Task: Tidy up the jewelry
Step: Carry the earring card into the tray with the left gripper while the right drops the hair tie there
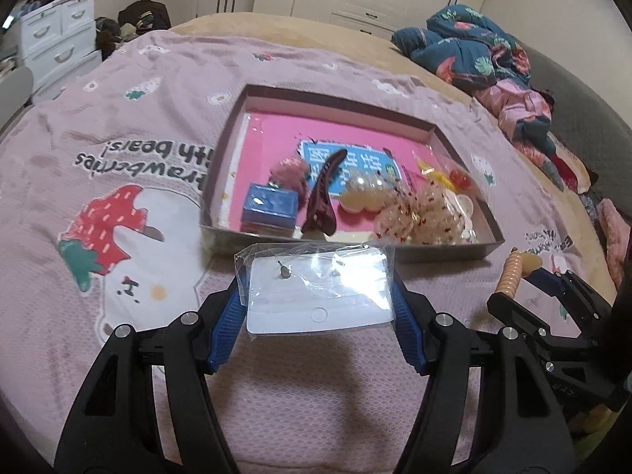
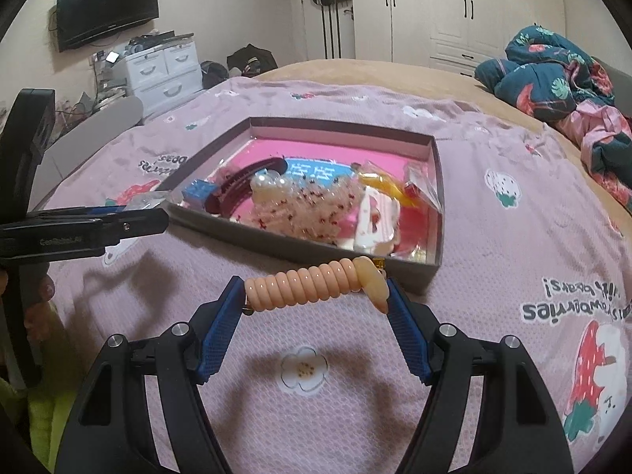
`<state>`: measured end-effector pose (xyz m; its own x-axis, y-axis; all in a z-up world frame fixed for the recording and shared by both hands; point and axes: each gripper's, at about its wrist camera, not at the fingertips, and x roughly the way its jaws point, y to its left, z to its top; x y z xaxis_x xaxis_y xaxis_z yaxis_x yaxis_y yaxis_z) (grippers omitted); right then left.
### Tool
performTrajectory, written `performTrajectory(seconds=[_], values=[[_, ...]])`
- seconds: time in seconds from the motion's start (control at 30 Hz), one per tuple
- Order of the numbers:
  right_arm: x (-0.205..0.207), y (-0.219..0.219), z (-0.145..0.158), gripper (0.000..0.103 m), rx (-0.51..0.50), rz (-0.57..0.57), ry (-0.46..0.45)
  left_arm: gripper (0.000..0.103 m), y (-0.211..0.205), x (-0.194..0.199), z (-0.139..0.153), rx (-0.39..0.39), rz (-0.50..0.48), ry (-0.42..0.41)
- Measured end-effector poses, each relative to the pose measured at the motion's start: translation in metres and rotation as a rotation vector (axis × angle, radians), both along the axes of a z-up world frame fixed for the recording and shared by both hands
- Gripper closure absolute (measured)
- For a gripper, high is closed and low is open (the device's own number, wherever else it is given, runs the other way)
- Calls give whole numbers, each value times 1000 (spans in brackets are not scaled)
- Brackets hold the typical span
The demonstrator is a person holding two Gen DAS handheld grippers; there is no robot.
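My left gripper (image 1: 318, 296) is shut on a clear plastic bag (image 1: 320, 288) holding a white card with small earrings, held just above the bed in front of the box. My right gripper (image 2: 316, 296) is shut on a peach spiral hair tie (image 2: 312, 282), held near the box's front right corner; it also shows in the left wrist view (image 1: 513, 272). The shallow grey box (image 1: 454, 251) (image 2: 300, 247) with a pink bottom holds a dark red hair clip (image 1: 322, 193), a blue case (image 1: 270, 205), pearl beads (image 1: 361, 191), a dotted scrunchie (image 1: 418, 213) and small packets.
The box lies on a pink strawberry-print blanket (image 1: 118, 150) covering the bed. A heap of blue and pink clothes (image 1: 486, 55) sits at the far right. White drawers (image 2: 162, 67) and a wall TV (image 2: 106, 4) stand beyond the bed's left side.
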<state>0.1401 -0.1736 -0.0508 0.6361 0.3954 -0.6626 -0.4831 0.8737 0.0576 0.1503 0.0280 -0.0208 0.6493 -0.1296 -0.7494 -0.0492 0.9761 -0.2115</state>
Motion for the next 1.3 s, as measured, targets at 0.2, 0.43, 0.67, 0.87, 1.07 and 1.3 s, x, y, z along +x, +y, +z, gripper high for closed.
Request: performTrajectory(seconds=[0.2,0.43,0.67,0.87,1.07,1.3], values=[[7,9,7,33,-1,7,-18,45,17,0,5,-10,41,-19],[26,16,11,33,1,4,-32,45,28,11,5,-11,69,-23],[48,18,13,33,6,-12,-42,45,31,34,13,11,64,-33],[66,19,15,33,10,-28,-48,45,26,58,13,34,48,-26],[82,22,15,33,5,-33,-47,45,21,75,3,49,36,-3],[92,37,8,33,-7,-9,-32,45,22,89,-3,58,44,10]])
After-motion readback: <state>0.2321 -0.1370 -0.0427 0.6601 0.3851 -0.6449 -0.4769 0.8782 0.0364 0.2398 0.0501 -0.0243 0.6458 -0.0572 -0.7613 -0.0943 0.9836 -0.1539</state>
